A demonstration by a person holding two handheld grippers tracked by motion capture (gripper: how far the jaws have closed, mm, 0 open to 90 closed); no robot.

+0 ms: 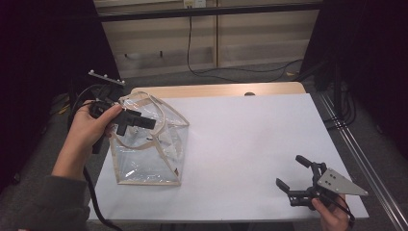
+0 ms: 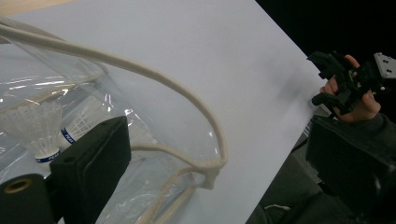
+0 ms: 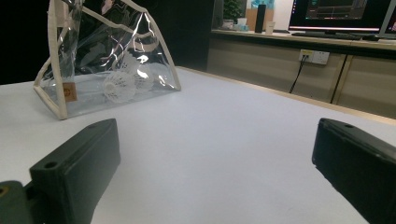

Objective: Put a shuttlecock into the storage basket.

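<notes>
A clear plastic bag [image 1: 144, 156] with cream trim and cord handles stands at the left of the white table [image 1: 250, 144]. Two white shuttlecocks [image 2: 35, 126] lie inside it, and they look pale through the bag's wall [image 3: 119, 84] in the right gripper view. My left gripper [image 1: 140, 120] hovers at the bag's open top. Its jaws stand wide apart, and a cream handle loop [image 2: 215, 140] passes between them without being pinched. My right gripper [image 1: 292, 172] is open near the table's front right corner, pointing toward the bag [image 3: 107, 56], with nothing between its jaws.
The table's wooden far edge [image 1: 216, 90] shows beyond the white sheet. A black cable [image 1: 202, 72] runs across the floor behind. In the right gripper view a desk with a monitor [image 3: 341, 11] stands far off. The right gripper [image 2: 343, 81] is also in the left gripper view.
</notes>
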